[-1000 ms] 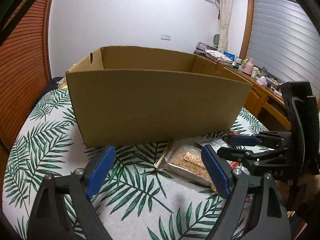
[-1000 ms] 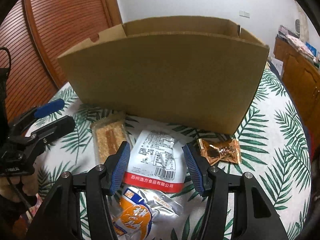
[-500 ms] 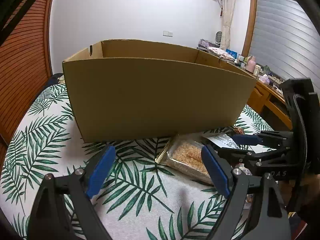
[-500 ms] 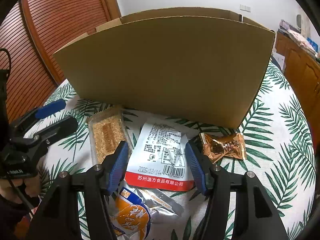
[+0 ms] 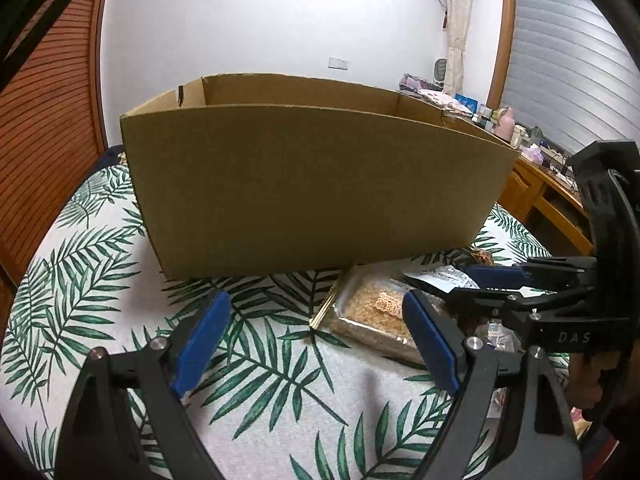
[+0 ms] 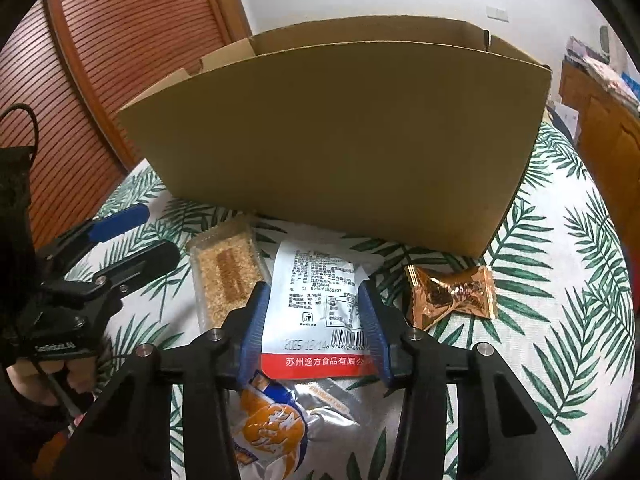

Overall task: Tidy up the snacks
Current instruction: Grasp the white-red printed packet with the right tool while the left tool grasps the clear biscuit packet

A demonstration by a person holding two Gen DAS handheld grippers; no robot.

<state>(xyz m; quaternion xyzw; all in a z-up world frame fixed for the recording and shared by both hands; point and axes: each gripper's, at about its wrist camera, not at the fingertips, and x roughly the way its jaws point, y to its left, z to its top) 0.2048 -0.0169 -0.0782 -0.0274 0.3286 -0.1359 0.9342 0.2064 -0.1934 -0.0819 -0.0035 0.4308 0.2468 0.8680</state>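
Note:
An open cardboard box (image 5: 312, 188) stands on the leaf-print tablecloth; it also shows in the right wrist view (image 6: 352, 140). In front of it lie a clear tray of brown crumbly snack (image 6: 226, 274), a white packet with a red strip (image 6: 318, 304), a golden wrapped candy (image 6: 450, 294) and an orange-and-silver packet (image 6: 276, 424). My right gripper (image 6: 314, 334) is open, its blue pads on either side of the white packet, just above it. My left gripper (image 5: 316, 344) is open and empty, left of the tray (image 5: 378, 312).
The leaf-print tablecloth (image 5: 80, 280) covers the table. A wooden slatted door (image 6: 132, 60) is at the left. A wooden desk with clutter (image 5: 532, 160) stands at the right. The left gripper shows at the left of the right wrist view (image 6: 120, 240).
My right gripper has lowered and moved forward so its pads now flank the white packet. My left gripper has edged closer to the box and the tray.

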